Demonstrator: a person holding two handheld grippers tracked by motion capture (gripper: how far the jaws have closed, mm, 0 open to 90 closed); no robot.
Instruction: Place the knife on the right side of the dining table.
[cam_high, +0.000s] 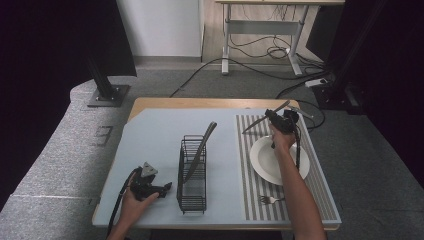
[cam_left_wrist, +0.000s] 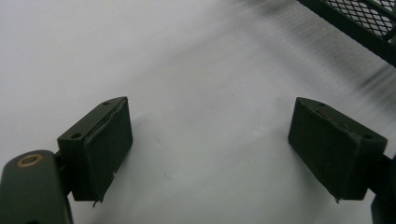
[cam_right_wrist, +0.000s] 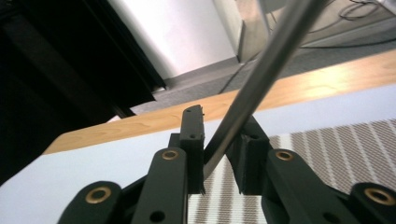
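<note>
My right gripper (cam_high: 278, 119) is raised over the far end of the striped placemat (cam_high: 248, 197), just beyond the white plate (cam_high: 262, 159). A silver knife (cam_high: 254, 125) passes slantwise between its jaws. In the right gripper view the knife (cam_right_wrist: 261, 79) leans on the left pad, and a narrow gap shows before the right pad. The jaws stand slightly apart and do not clamp it. My left gripper (cam_high: 167, 189) rests on the pale blue tabletop (cam_high: 150, 135) at the front left, beside the black wire rack (cam_high: 192, 175). Its pads (cam_left_wrist: 105, 149) are wide apart with nothing between them.
A dark utensil (cam_high: 201, 147) leans in the wire rack. A fork (cam_high: 270, 200) lies on the placemat near the front edge. Beyond the table are grey floor, cables and a desk frame (cam_high: 262, 30).
</note>
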